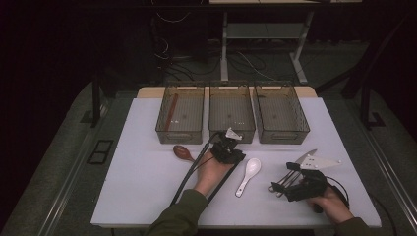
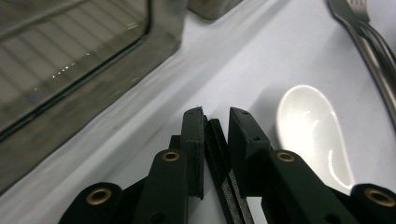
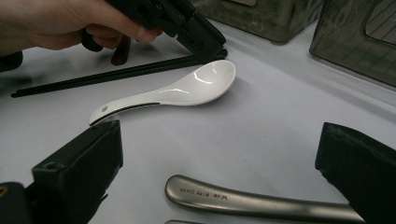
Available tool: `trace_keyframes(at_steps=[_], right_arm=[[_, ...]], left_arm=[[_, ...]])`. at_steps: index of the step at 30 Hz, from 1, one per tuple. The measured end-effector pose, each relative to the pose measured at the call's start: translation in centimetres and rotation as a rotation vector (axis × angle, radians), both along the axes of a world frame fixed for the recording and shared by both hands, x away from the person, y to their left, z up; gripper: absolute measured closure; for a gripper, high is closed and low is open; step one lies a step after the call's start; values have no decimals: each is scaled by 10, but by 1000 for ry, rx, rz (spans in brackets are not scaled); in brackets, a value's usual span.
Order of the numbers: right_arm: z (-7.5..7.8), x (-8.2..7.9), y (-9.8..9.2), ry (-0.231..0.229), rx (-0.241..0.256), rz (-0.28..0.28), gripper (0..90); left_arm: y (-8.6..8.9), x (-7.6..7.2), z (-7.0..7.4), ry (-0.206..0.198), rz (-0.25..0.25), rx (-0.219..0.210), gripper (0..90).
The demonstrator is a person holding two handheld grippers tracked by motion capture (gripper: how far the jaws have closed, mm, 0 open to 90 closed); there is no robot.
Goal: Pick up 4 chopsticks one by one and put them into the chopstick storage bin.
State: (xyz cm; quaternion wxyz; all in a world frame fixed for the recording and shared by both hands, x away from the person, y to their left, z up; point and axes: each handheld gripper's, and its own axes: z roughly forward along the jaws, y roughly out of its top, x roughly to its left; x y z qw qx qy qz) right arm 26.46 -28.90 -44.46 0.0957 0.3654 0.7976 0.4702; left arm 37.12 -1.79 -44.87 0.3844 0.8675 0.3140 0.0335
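Black chopsticks (image 2: 227, 186) clamped between left tongs (image 1: 229, 153), centre of tabletop (image 1: 147, 191), their tips by the white spoon's bowl. White spoon (image 1: 248, 175) lies at 3 o'clock of left tongs, just beside. Right tongs (image 1: 281, 187) released, jaws wide, straddling a metal handle (image 3: 252, 201). Three bins (image 1: 232, 115) at 12 o'clock. Brown spoon (image 1: 183, 153) at 9 o'clock.

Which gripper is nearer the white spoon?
Left. The left gripper, shut on black chopsticks, sits just beside the white spoon bowl. The right gripper is open, farther off, over metal cutlery.
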Motion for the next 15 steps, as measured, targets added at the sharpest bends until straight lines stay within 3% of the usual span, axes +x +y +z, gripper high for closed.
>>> trace_keyframes(at_steps=[4,5,7,15], right_arm=[[0,0,0,1,2,-1,7],[0,0,0,1,2,-1,7],[0,0,0,1,2,-1,7],[0,0,0,-2,-2,2,7]], left_arm=[[4,0,3,-6,-3,2,702],[7,-3,6,-2,14,-19,687],[15,-5,13,-22,-16,-12,662],[45,-41,26,-48,-26,-52,633]])
